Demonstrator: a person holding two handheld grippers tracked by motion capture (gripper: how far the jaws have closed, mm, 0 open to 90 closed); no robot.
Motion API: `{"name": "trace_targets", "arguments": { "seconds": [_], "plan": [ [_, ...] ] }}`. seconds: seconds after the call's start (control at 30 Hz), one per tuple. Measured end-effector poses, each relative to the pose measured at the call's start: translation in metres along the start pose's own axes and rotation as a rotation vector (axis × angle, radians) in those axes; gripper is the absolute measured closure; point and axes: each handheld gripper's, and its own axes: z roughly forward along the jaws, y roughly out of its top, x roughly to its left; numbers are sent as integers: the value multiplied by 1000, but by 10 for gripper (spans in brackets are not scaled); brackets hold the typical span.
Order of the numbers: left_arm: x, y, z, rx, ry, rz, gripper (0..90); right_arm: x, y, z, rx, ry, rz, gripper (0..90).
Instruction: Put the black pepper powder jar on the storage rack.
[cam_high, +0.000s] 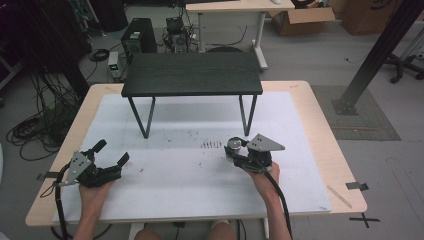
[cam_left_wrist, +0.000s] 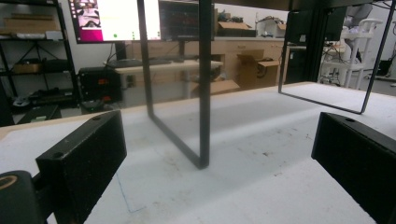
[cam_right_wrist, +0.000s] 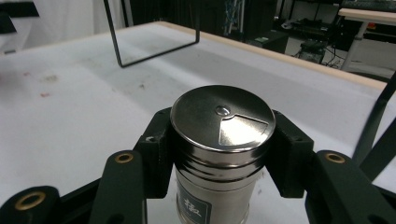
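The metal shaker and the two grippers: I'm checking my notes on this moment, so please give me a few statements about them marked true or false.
1. The right gripper is shut on the metal shaker. True.
2. The shaker lies on its side. False: it stands upright, its round lid facing up.
3. The left gripper is open and holds nothing. True.
4. The shaker sits on top of the small black table. False: it is held low over the white mat, in front of that table's right legs.
5. The left gripper is clamped on a leg of the black table. False: the leg stands ahead of its jaws, apart from them.
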Motion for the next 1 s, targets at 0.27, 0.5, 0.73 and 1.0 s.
{"name": "trace_targets", "arguments": {
  "seconds": [0.27,0.5,0.73,1.0],
  "plan": [
    [0,0,0,0,0,0,35,4,25,-2,-18,12,14,494],
    [0,0,0,0,0,0,35,3,42,-4,-12,12,24,495],
    [0,0,0,0,1,-1,35,3,60,-10,-21,6,33,495],
    [0,0,0,0,1,1,36,4,89,-14,-29,12,40,495]
  ]
}}
